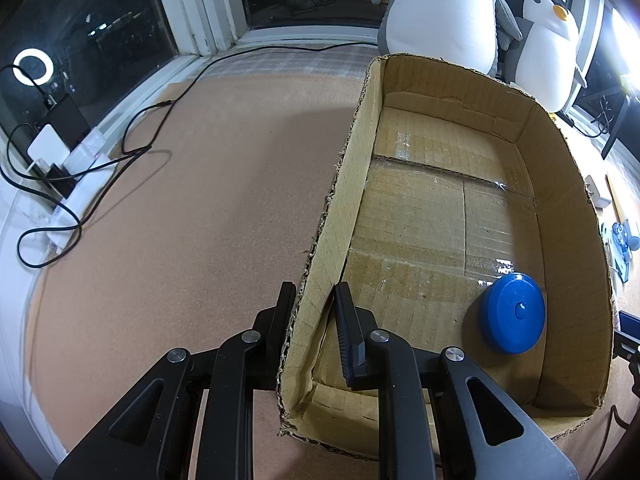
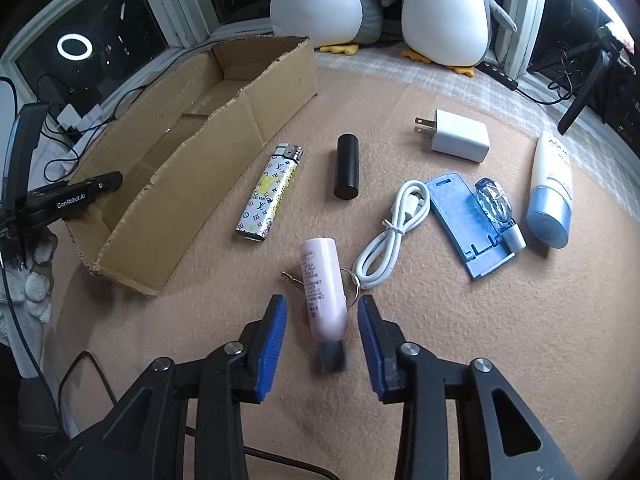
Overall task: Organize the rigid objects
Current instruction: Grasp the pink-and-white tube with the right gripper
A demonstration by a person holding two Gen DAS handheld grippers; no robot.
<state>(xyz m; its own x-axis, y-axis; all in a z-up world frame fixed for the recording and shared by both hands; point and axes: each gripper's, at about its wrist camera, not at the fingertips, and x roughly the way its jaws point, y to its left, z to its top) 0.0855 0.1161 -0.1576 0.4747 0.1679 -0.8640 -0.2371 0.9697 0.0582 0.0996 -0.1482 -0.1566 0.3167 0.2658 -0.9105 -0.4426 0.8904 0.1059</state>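
My left gripper (image 1: 314,312) is shut on the near left wall of an open cardboard box (image 1: 568,240). A round blue case (image 1: 514,312) lies on the box floor at the near right. In the right wrist view, my right gripper (image 2: 323,334) hangs open just above the mat, its blue pads either side of a pink tube (image 2: 322,292) with a grey cap. A gap shows on both sides of the tube. Under the tube lies a key ring (image 2: 354,290). The same box (image 2: 180,200) stands to the left, with the left gripper (image 2: 80,196) at its end.
On the tan mat beyond the tube lie a patterned lighter (image 2: 270,192), a black cylinder (image 2: 347,166), a white charger (image 2: 460,140), a coiled white cable (image 2: 390,232), a blue stand (image 2: 460,232) with a small bottle (image 2: 496,208), and a white-blue tube (image 2: 550,192). Plush penguins (image 2: 444,12) stand behind.
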